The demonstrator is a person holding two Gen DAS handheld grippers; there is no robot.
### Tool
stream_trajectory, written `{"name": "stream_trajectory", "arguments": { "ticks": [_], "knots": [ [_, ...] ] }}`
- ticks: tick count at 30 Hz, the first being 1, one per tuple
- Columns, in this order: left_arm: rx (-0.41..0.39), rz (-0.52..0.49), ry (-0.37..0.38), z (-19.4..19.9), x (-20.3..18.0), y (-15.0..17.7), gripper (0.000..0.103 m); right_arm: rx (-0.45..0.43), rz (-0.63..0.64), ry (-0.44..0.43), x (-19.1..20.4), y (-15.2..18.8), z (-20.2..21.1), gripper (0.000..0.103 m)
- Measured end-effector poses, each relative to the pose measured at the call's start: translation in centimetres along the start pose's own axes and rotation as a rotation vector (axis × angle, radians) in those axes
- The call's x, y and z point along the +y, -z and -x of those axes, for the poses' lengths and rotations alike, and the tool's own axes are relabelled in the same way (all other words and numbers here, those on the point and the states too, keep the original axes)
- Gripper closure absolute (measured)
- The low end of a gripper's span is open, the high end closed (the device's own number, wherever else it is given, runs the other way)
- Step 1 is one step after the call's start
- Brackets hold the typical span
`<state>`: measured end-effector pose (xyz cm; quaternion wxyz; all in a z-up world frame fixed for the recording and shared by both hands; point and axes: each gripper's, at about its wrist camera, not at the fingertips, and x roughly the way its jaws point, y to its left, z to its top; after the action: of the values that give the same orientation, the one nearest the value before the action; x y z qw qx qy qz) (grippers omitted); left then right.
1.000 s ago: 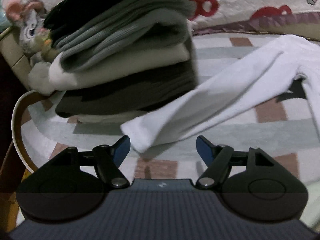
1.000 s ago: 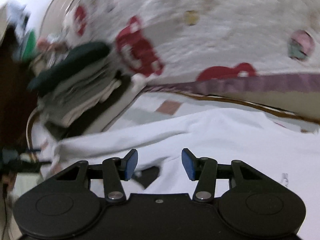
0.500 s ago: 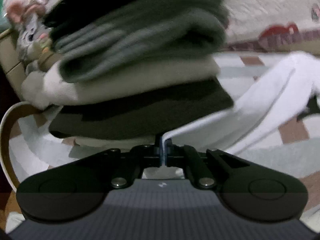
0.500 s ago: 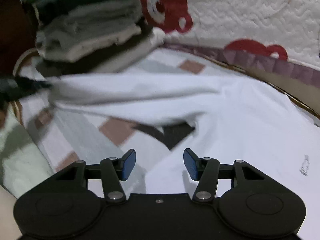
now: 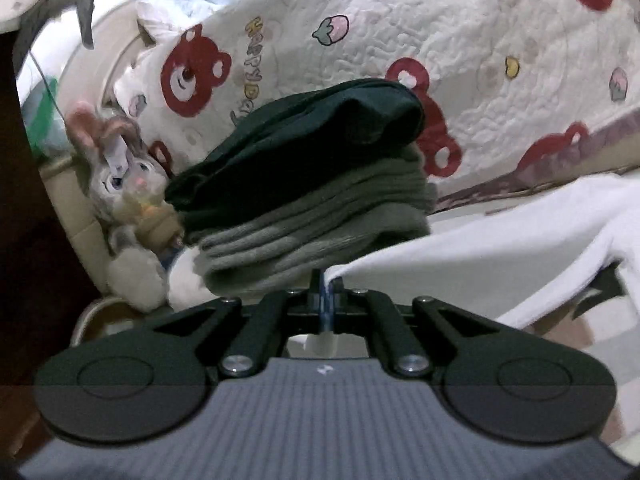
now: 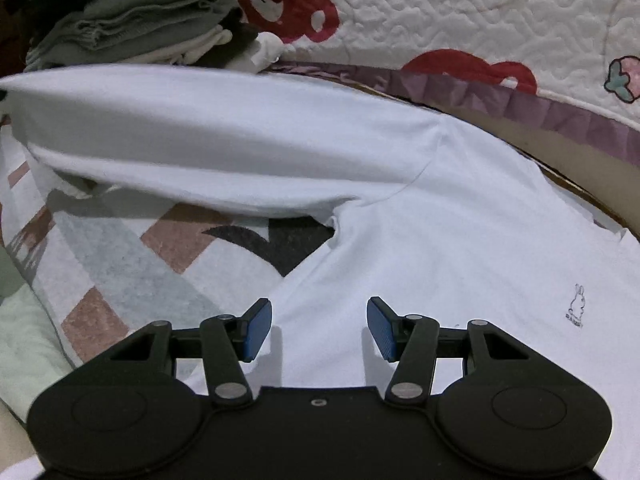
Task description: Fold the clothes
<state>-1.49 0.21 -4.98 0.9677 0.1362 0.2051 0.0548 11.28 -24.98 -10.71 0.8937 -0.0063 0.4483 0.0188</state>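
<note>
My left gripper (image 5: 326, 300), open a second ago, now pinches the sleeve (image 6: 192, 148) cuff of the white shirt (image 6: 460, 248) and lifts it off the blanket (image 6: 120, 268). My right gripper (image 6: 319, 330) hovers apart over the shirt's body, so the sleeve fold is probably underway.

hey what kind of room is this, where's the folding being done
Most likely a bedroom, with the folding done on a bed or padded mat. A quilted bear-print blanket lies behind, a plush rabbit toy sits beside a stack of folded clothes, and the white shirt lies on a patchwork cover.
</note>
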Motion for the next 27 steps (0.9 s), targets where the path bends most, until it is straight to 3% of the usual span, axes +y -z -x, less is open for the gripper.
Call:
{"name": "stream_trajectory", "arguments": {
  "ticks": [6,14,22,27],
  "knots": [
    [0.078,0.066,-0.032,-1.8,1.7,1.2,0.101,0.013,-0.005,0.011,0.0,-0.1,-0.4,0.045],
    [0.063,0.108,-0.071,-1.6,2.9,1.2,0.101,0.022,-0.013,0.015,-0.1,-0.2,-0.6,0.045],
    [0.082,0.164,-0.003,-1.3,2.5,1.3,0.102,0.014,-0.049,0.025,-1.5,0.2,-0.7,0.045],
    [0.099,0.232,0.090,-0.7,2.1,1.1,0.102,-0.054,-0.104,0.032,-3.1,0.4,0.2,0.045]
  ]
}}
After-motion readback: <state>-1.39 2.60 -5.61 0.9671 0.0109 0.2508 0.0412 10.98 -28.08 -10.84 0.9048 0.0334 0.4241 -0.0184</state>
